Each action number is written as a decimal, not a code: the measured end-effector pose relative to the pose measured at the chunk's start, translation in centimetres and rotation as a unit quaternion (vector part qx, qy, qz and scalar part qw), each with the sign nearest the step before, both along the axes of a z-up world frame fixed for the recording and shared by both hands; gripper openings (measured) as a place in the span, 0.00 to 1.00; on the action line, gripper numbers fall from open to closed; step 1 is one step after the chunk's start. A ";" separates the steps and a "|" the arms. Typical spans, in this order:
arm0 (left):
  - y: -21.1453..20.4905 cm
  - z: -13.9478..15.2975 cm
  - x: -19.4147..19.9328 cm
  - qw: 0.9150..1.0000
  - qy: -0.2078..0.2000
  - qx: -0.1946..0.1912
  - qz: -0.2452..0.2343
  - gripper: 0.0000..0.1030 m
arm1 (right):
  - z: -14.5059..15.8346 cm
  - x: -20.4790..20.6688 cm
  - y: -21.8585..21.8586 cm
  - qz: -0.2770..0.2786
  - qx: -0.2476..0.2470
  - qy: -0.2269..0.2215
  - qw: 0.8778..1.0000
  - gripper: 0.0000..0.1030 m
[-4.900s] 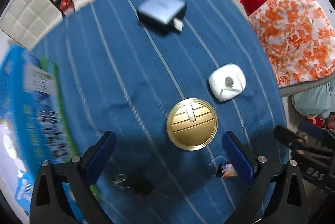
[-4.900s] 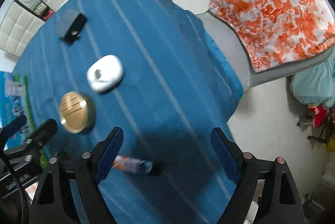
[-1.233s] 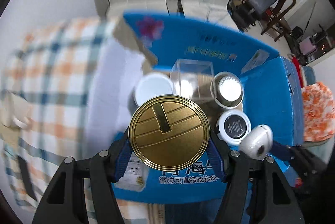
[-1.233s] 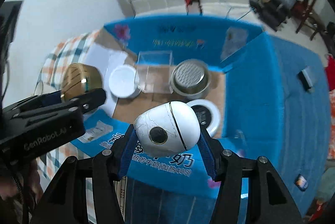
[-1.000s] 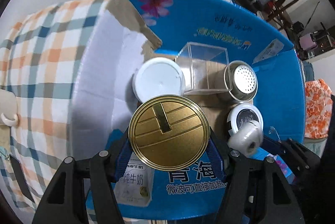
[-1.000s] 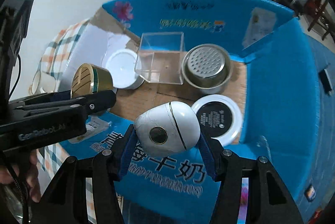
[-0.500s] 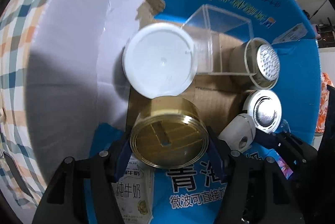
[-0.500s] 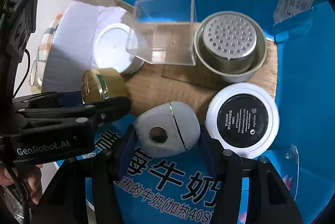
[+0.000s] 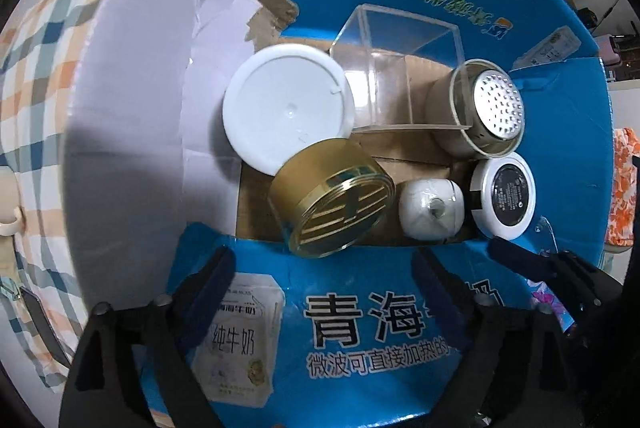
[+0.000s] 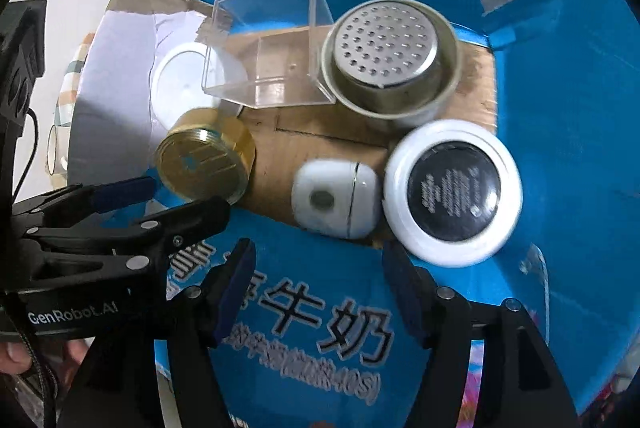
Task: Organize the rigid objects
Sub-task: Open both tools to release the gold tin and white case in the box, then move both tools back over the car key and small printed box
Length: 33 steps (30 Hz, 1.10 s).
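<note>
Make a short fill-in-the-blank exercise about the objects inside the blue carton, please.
1. The gold tin lies tilted against the ____ lid.
2. The white case sits between the gold tin and the round jar with the ____ label.
3. The perforated metal strainer sits next to a clear ____ box.

Missing words: white; black; plastic

Both grippers: matte black frames w/ silver screws, blue pads on the fingers (image 9: pixel 208 280). Left gripper (image 10: pixel 160 196), at left of the right-wrist frame, carries white "GenRobot.AI" lettering + a black cable at lower left. Right gripper (image 10: pixel 320 268) looks identical, unmarked.
</note>
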<state>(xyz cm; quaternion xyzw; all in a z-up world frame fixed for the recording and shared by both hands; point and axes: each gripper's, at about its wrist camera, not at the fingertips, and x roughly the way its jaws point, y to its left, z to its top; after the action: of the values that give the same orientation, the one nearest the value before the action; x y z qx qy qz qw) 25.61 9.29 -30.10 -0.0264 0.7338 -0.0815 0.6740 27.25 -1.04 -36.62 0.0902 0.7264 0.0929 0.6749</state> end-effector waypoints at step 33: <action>-1.6 18.7 -9.7 0.978 -0.202 0.046 0.018 0.99 | 21.6 -9.0 -4.1 -0.017 -0.048 -0.145 0.988 0.81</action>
<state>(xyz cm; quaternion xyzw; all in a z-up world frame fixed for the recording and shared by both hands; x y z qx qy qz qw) 15.95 7.69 -11.40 0.0080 0.5851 -0.0392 0.8100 18.27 -5.16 -15.05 0.0557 0.6227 0.0592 0.7782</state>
